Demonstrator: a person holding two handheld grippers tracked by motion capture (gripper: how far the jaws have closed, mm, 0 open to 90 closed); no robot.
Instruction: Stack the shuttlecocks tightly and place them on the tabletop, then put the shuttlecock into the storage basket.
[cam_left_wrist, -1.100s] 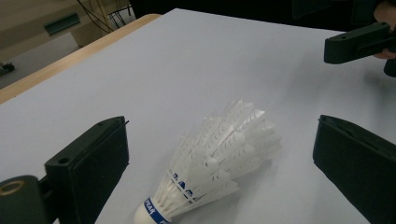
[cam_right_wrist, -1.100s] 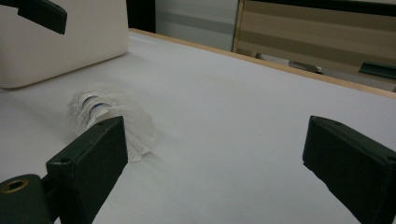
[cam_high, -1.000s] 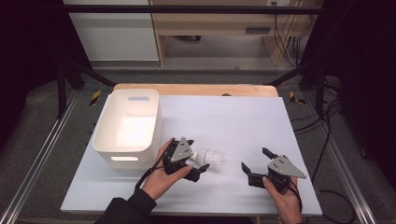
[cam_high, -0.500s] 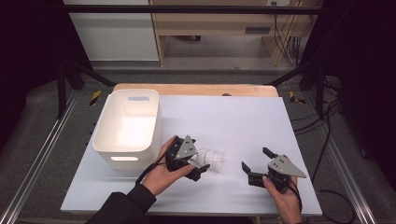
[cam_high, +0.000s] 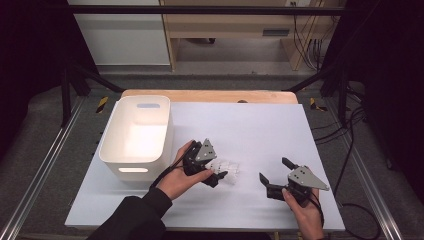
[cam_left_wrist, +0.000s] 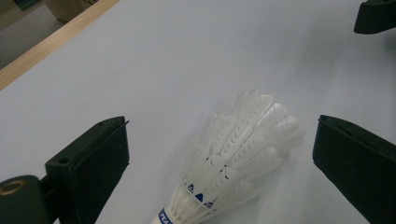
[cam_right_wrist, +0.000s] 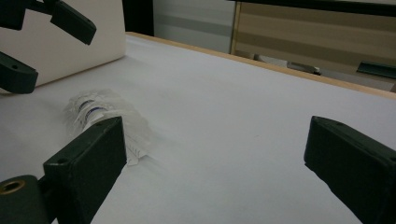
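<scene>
- A white plastic bin (cam_high: 136, 137) stands at the left of the desk (cam_high: 260, 130), its inside bare.
- Just right of the bin, the left claw (cam_high: 216, 176) hangs low with its jaws wide apart around a white feather shuttlecock (cam_left_wrist: 233, 158); neither jaw touches it.
- The shuttlecock (cam_high: 227, 167) lies on its side on the desk, feathers pointing away from the claw.
- Well to the right, the right claw (cam_high: 272, 174) hovers with jaws apart, holding nothing.
</scene>
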